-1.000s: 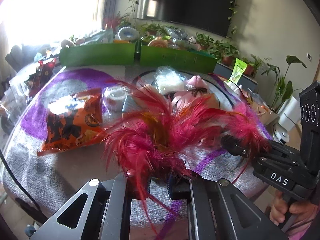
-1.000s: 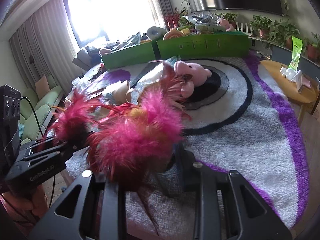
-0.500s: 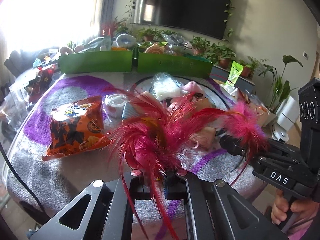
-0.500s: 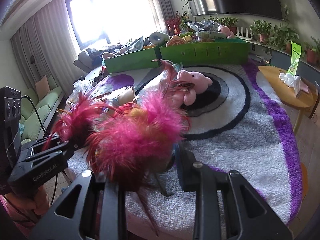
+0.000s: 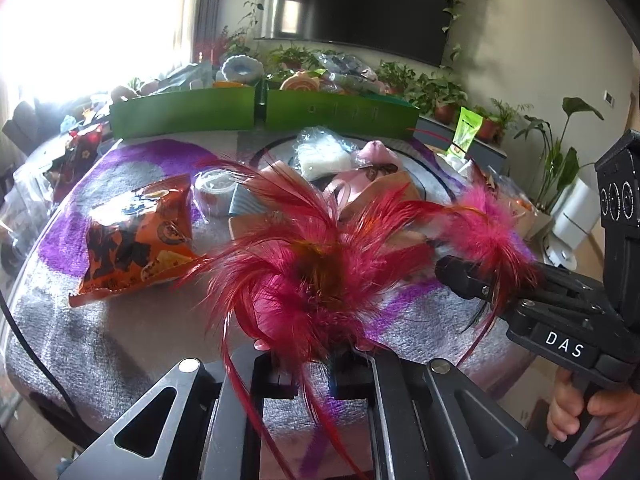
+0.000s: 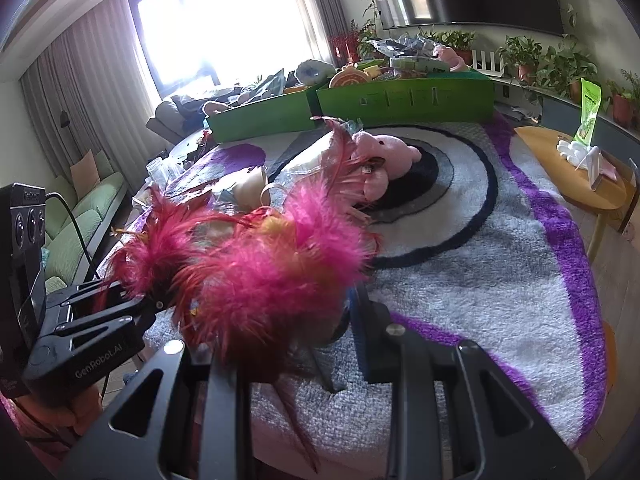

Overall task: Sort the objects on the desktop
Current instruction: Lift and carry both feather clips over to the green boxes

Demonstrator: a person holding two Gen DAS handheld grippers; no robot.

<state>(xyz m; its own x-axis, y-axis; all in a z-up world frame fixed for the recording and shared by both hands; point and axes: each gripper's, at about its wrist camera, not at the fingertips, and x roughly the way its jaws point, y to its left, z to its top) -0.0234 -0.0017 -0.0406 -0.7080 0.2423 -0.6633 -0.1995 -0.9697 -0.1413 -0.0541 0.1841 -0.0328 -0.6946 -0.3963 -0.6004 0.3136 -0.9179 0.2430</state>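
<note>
A bunch of red and pink feathers (image 5: 312, 280) hangs above the front of the shaggy table cover (image 5: 120, 344). My left gripper (image 5: 312, 362) is shut on its dark base, and the plumes fan out over the fingers. My right gripper (image 5: 460, 276) comes in from the right and pinches the fluffy pink end of the same bunch. In the right wrist view the feathers (image 6: 260, 280) fill the narrow gap of the right gripper (image 6: 284, 340), with the left gripper (image 6: 156, 304) gripping them from the left.
An orange snack bag (image 5: 136, 240), a tape roll (image 5: 214, 196), a clear plastic bag (image 5: 324, 156) and a pink plush pig (image 6: 384, 156) lie on the cover. Two filled green bins (image 5: 184, 114) (image 6: 404, 100) line the far edge. A small wooden side table (image 6: 576, 176) stands right.
The left jaws have drawn together tight on the base of the feathers. The right gripper and the feathers have stayed where they were.
</note>
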